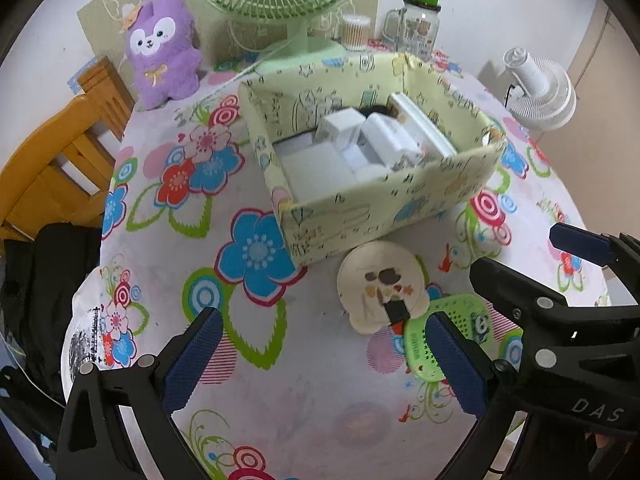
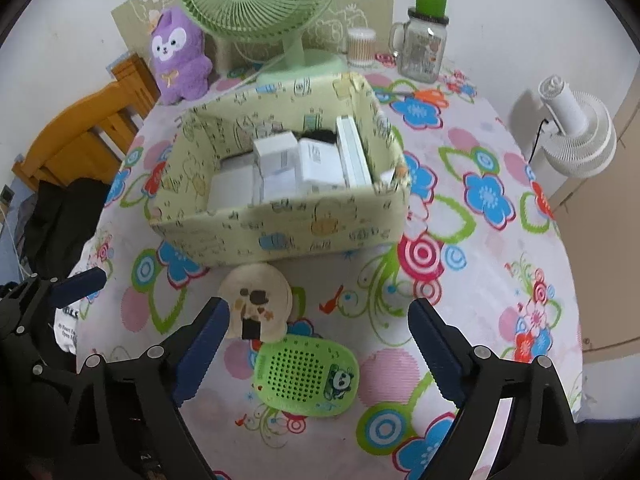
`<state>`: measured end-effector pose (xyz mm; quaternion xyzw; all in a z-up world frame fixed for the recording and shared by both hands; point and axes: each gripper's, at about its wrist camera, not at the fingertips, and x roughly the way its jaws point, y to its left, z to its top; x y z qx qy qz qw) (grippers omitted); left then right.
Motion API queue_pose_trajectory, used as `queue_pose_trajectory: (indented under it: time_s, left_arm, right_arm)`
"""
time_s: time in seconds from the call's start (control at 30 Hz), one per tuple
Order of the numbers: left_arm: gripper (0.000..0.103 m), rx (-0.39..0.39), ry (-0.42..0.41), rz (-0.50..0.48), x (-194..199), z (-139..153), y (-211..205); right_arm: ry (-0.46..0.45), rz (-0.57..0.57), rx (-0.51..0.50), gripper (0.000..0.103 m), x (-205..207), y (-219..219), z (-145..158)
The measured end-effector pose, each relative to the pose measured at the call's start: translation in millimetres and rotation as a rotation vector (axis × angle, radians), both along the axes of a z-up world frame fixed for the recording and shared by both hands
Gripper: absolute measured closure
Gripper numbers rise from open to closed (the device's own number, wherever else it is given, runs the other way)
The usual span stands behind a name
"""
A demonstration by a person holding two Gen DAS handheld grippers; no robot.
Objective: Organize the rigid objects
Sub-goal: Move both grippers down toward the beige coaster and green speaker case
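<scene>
A flowered tablecloth [image 2: 500, 248] covers the table. Both the left gripper [image 1: 320, 356] and right gripper [image 2: 316, 344] gape wide, empty. The green case [image 2: 304, 376] lies between the right's fingers, the cream disc [image 2: 256, 300] touching beyond, then the box [image 2: 280, 232].

I see a tabletop [image 2: 500, 280] under a flowered cloth. On it sits a pale yellow fabric box [image 2: 280, 232], with a cream round disc [image 2: 264, 292] just in front and a green perforated case [image 2: 304, 376] touching the disc. At the back stand a green fan [image 2: 296, 64], a purple plush toy [image 2: 180, 60], a glass jar [image 2: 424, 52] and a swab tub [image 2: 361, 48].
</scene>
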<state>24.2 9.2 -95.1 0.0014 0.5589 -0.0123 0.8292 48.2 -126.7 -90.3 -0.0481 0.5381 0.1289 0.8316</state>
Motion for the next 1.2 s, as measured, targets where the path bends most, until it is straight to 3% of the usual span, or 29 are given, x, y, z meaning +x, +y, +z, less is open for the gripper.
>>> queue_pose_trajectory:
  time_s: [0.57,1.1,1.2]
  left_arm:
    - [0.003,0.037,0.070,-0.063,-9,-51,-2]
    - [0.004,0.103,0.116,-0.092,-15,-78,3]
    - [0.004,0.086,0.112,-0.090,-16,-79,7]
  right_arm:
    - [0.106,-0.044,-0.001,0.002,-10,-1,-59]
    - [0.181,-0.079,-0.038,0.000,-13,8,-95]
    - [0.204,-0.088,-0.021,0.000,-16,8,-100]
